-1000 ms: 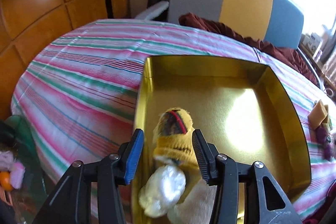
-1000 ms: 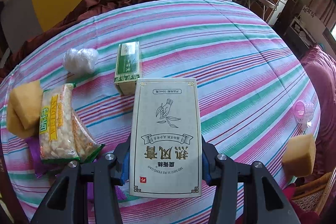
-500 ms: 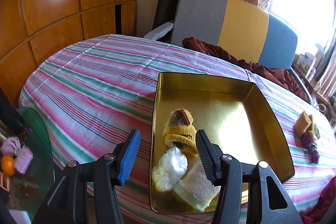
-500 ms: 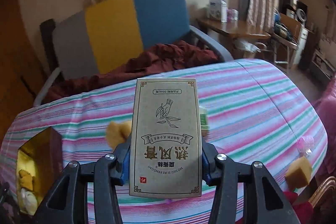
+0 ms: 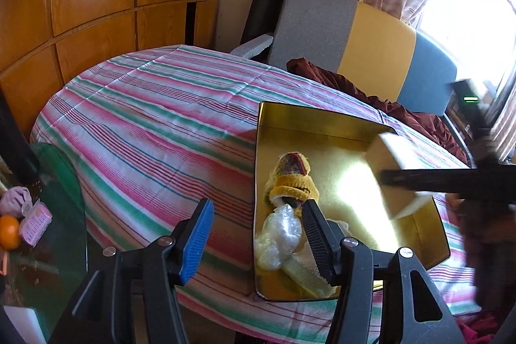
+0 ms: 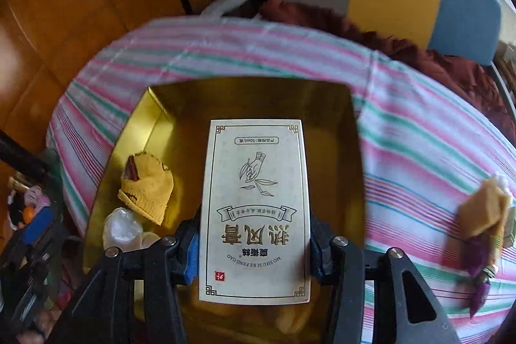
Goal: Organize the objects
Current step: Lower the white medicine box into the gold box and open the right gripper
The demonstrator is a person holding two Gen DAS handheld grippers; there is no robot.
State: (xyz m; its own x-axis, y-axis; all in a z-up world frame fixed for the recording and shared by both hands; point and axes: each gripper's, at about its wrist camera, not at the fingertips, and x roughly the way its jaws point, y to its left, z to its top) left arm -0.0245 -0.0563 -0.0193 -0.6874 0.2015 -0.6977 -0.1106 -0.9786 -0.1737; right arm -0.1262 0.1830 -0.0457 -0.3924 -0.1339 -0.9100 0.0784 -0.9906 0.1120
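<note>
The right gripper (image 6: 254,234) pinches the box (image 6: 254,208) over the gold tray (image 6: 154,121), where bare floor shows. The left gripper (image 5: 254,234) is opening, empty, above the tray's near-left edge.

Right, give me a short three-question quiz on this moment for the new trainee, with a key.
1. True or false: the right gripper holds the cream box over the gold tray.
2. Which item lies in the tray? A) yellow knit sock B) an orange C) a green box
3. Fill in: the left gripper has ____ between its pads.

Key: 1 true; 2 A; 3 nothing. Its jaws are opening, and the crumpled plastic seen past them lies in the tray.
</note>
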